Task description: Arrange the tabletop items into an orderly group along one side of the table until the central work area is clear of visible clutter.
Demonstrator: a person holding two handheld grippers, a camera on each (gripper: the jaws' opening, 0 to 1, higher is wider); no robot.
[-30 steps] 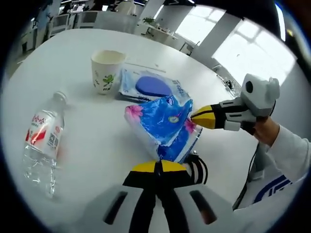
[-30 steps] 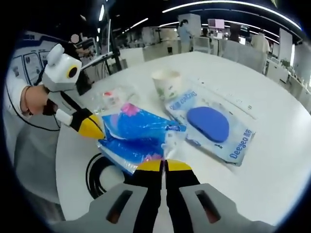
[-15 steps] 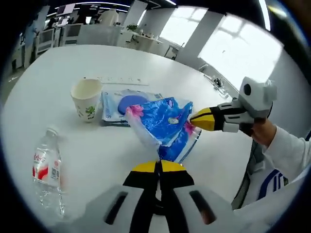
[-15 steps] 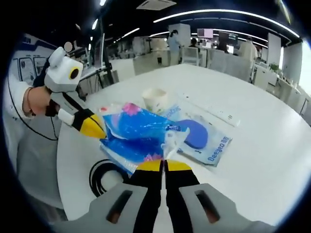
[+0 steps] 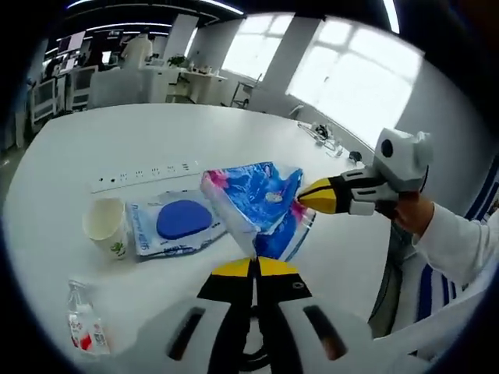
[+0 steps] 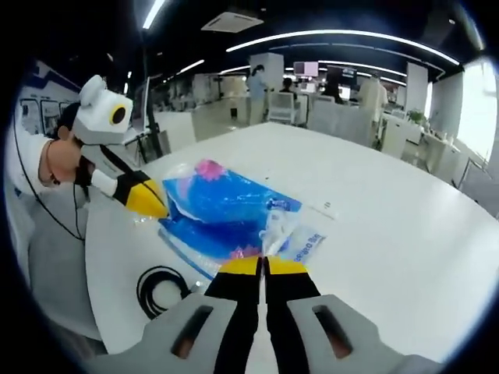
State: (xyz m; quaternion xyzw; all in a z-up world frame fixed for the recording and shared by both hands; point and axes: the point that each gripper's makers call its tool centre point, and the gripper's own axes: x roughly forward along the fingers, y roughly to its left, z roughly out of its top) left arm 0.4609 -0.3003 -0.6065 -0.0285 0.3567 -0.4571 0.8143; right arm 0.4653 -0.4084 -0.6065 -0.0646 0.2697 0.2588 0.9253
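Note:
A blue tissue pack (image 5: 261, 199) with pink flowers hangs above the white table (image 5: 93, 148), held at both ends. My left gripper (image 5: 253, 265) is shut on its near corner. My right gripper (image 5: 306, 196) comes in from the right, shut on the far end. In the right gripper view, the right gripper (image 6: 263, 263) pinches the tissue pack's (image 6: 222, 206) clear plastic edge, and the left gripper (image 6: 154, 209) holds its left side. A paper cup (image 5: 104, 226), a wet wipes pack (image 5: 175, 224) and a water bottle (image 5: 86, 331) lie on the table below.
A white power strip (image 5: 144, 175) lies beyond the wipes. A black cable coil (image 6: 160, 290) sits near the table edge. A person's hand (image 5: 409, 214) holds the right gripper. Desks and chairs stand beyond the table.
Both grippers have lifted the tissue pack higher off the table. Both cameras rose with them, so the cup, wipes and bottle now sit lower and further off in view.

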